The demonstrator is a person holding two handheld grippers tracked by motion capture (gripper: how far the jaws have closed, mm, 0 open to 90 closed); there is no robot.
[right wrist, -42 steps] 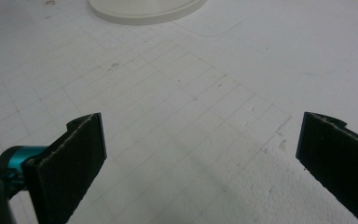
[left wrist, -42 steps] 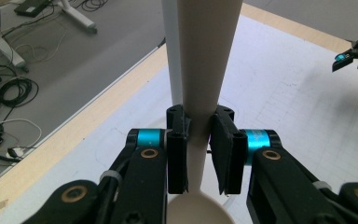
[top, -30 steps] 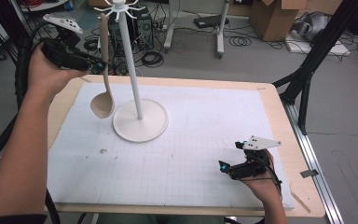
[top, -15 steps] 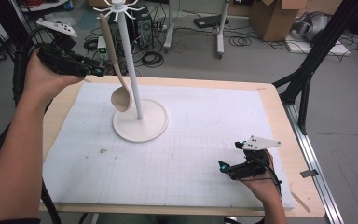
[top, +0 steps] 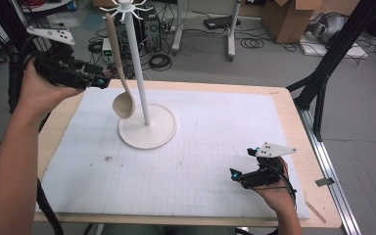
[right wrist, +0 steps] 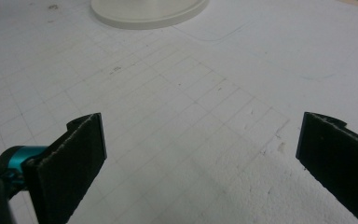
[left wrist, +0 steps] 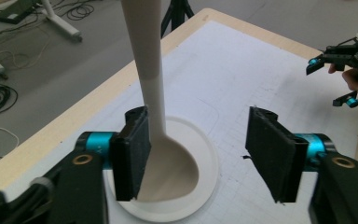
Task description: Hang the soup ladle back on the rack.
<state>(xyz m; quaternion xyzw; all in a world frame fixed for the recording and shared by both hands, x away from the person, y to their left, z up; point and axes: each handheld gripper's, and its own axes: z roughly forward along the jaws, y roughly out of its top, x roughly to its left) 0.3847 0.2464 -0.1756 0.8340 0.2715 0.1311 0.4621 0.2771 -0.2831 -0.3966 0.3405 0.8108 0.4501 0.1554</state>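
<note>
Near the surface's far-left corner the left tool (top: pixel 103 81) has just been opening; the ladle (top: pixel 120 73) sits between its parted pads, hanging from the stand (top: pixel 142 105) so it can dangle free. Toward the near-right corner, the right tool (top: pixel 240 177) rests low, jaws wide and empty.

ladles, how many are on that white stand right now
1. The ladle hangs from a hook at the top of the white stand, bowl down beside the pole, above the base. The other hooks in view look bare; the top is cut off by the frame, so one could be hidden.
</note>
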